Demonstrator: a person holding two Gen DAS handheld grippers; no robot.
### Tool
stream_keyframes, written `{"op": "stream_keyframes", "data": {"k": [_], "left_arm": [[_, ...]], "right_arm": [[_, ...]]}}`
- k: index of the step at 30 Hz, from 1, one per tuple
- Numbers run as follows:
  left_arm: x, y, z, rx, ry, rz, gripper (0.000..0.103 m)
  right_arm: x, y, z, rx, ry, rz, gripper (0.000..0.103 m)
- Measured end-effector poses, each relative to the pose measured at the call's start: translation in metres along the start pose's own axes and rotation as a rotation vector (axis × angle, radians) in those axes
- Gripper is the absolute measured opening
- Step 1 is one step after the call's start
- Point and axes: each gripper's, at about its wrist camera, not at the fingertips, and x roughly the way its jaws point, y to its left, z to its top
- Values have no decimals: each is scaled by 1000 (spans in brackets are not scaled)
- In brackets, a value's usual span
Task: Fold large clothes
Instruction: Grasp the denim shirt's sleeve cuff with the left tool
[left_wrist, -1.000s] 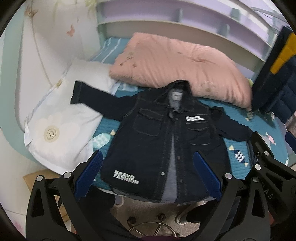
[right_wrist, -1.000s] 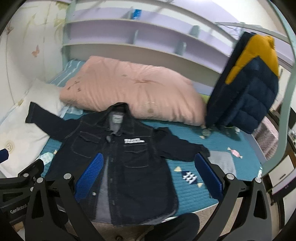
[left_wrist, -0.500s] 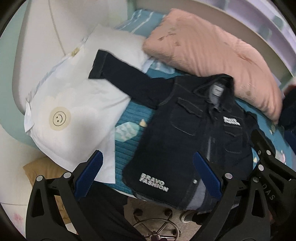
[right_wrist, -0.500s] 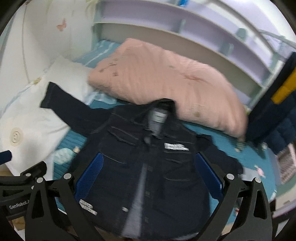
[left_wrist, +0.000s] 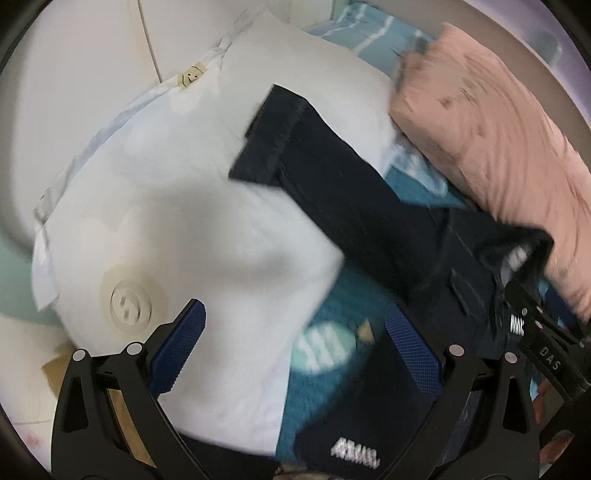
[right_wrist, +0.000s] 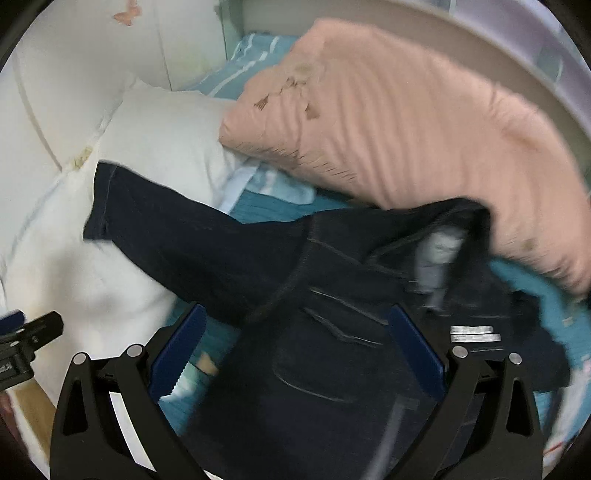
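Observation:
A dark denim jacket (right_wrist: 332, 332) lies face up on the teal bedspread, front open. Its left sleeve (left_wrist: 332, 173) stretches over a white pillow (left_wrist: 166, 221), and the sleeve also shows in the right wrist view (right_wrist: 166, 229). My left gripper (left_wrist: 295, 343) is open and empty above the pillow's edge, below the sleeve cuff (left_wrist: 269, 136). My right gripper (right_wrist: 295, 343) is open and empty above the jacket's chest pocket and shoulder seam. The jacket's right sleeve is out of view.
A large pink pillow (right_wrist: 406, 129) lies behind the jacket's collar. The white padded headboard (right_wrist: 74, 74) stands at the left. The right gripper's body (left_wrist: 546, 354) shows at the left wrist view's right edge. The teal bedspread (left_wrist: 332, 332) shows between pillow and jacket.
Both grippers have moved forward and to the left, closer to the bed. The view has shifted from the whole jacket to its left sleeve and shoulder. Both stay open.

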Motion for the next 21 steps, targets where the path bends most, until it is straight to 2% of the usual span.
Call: {"op": "stream_keyframes", "data": {"k": [1,2,4,6,7,9,11,14,16,18,19,21], "left_arm": [[8,6,9,-18,10,6,98],[15,11,16,-30,20,9,98],[30,20,31,-44,39,-2,98],[43,28,43,-58,61,11,98],[47,31,49,-59,60,12,98],[53,34,57,-53,54,8,98],[56,38,64,-52,45,2,98],[59,42,74,-47,23,-33,98],[60,44,80,-50,11,-48,98],[63,47,87,-60,6,-68,98],[66,48,90,-66,8,-76,98],[73,53,98,-91,22,-91,98]], "right_arm": [[13,-5,5,57,19,37,95],[24,-9,9,106,28,82,89],[53,-20,13,217,109,170,67],[75,-26,16,275,180,232,31],[90,-29,17,301,212,260,25],[107,-30,19,311,245,239,12],[125,-32,21,324,272,231,4],[148,-36,19,351,308,221,1],[167,-32,14,340,351,223,0],[189,-28,8,312,391,176,0],[205,-25,3,295,396,150,0],[205,-23,3,303,386,133,0]]}}
